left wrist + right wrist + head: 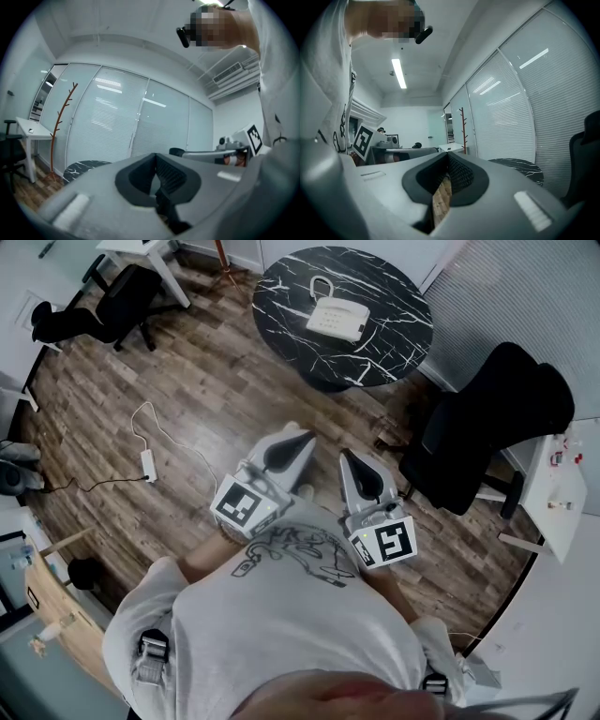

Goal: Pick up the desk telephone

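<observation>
A white desk telephone (pixel 337 319) with its handset on the cradle sits on a round black marble table (pixel 394 352) at the top of the head view. My left gripper (pixel 296 440) and right gripper (pixel 349 457) are held side by side close to my chest, well short of the table. Both point level toward the table, jaws shut with nothing in them. In the left gripper view the left gripper (pixel 155 157) shows tips meeting, and the table edge (pixel 82 168) shows low left. The right gripper (pixel 446 157) is likewise shut, with the table (pixel 520 168) to its right. The phone is hidden in both gripper views.
A black office chair (pixel 487 427) stands right of the table, another black chair (pixel 103 306) at top left beside a white desk (pixel 155 259). A white cable and adapter (pixel 147 463) lie on the wood floor. A coat stand (pixel 58 126) rises by the glass wall.
</observation>
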A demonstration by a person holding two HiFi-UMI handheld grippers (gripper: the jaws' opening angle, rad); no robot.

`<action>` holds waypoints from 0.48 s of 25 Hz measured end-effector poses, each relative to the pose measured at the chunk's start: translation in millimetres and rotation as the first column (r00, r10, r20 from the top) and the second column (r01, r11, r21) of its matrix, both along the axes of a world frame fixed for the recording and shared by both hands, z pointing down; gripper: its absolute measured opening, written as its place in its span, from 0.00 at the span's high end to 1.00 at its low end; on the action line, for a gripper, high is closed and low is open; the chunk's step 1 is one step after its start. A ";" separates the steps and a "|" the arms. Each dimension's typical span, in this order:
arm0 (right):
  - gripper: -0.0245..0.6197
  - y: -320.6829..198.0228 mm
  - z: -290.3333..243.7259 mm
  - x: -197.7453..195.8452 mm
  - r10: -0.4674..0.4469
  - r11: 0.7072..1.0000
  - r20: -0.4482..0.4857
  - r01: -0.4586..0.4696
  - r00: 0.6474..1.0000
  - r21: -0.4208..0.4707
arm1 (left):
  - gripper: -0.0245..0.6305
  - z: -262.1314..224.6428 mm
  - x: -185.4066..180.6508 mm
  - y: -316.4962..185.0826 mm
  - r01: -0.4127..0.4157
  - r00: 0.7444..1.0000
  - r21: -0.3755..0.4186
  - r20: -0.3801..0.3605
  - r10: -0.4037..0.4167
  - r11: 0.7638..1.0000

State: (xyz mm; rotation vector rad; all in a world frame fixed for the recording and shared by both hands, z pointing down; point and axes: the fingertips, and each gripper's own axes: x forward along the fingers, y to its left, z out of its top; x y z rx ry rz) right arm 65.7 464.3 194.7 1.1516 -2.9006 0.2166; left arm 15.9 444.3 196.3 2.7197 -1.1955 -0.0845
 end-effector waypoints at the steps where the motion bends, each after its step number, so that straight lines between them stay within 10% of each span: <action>1: 0.95 -3.1 0.5 -0.4 -0.001 1.000 -0.001 0.001 1.000 0.000 | 0.96 1.0 -0.8 -3.6 0.003 1.000 -0.003 0.001 -0.003 1.000; 12: 0.95 -73.9 10.0 -12.9 0.003 1.000 -0.019 -0.003 1.000 -0.010 | 0.96 11.4 -13.9 -74.3 0.004 1.000 -0.013 -0.017 -0.004 1.000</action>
